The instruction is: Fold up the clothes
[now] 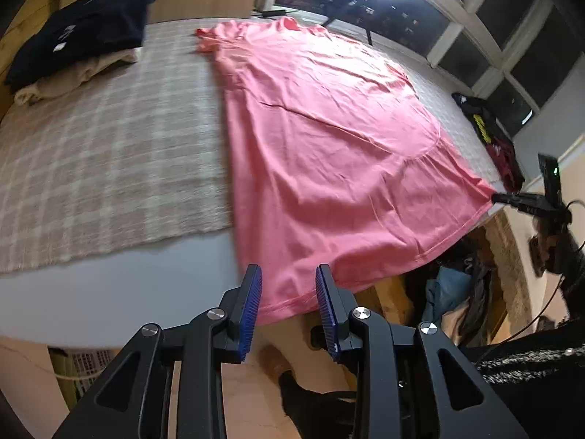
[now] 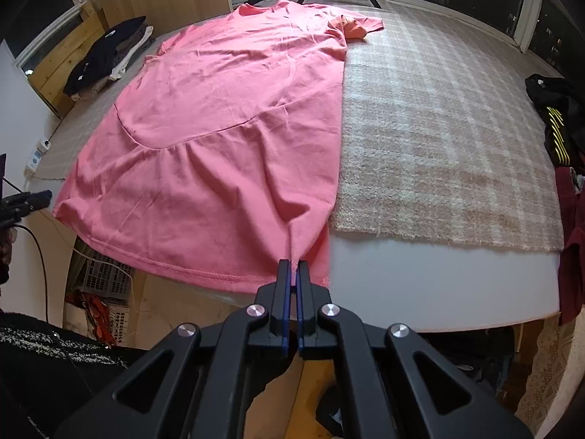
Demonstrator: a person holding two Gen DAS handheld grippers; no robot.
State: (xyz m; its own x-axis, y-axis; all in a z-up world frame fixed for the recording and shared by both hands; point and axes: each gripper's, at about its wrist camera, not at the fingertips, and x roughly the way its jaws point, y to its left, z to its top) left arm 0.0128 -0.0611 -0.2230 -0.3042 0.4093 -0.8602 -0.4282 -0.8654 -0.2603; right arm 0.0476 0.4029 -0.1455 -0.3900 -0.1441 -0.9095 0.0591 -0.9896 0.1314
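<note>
My left gripper (image 1: pixel 289 305) has its jaws spread, and the hem of the pink dress (image 1: pixel 329 139) lies in the gap between the blue pads (image 1: pixel 252 303) with neither pad pressing on it. My right gripper (image 2: pixel 293 274) has its jaws pressed together, pinching the hem at the other bottom corner; folds of cloth fan out from that pinch. Ahead of both jaws the dress lies flat on the checked blanket (image 2: pixel 438 139), neckline at the far end, hem hanging just over the near edge of the white table (image 2: pixel 420 281). Far ahead and to the left of my left jaws sits a stack of folded clothes (image 1: pixel 80 33). Off to the right of my right jaws is a dark heap (image 2: pixel 555 124) of clothes.
</note>
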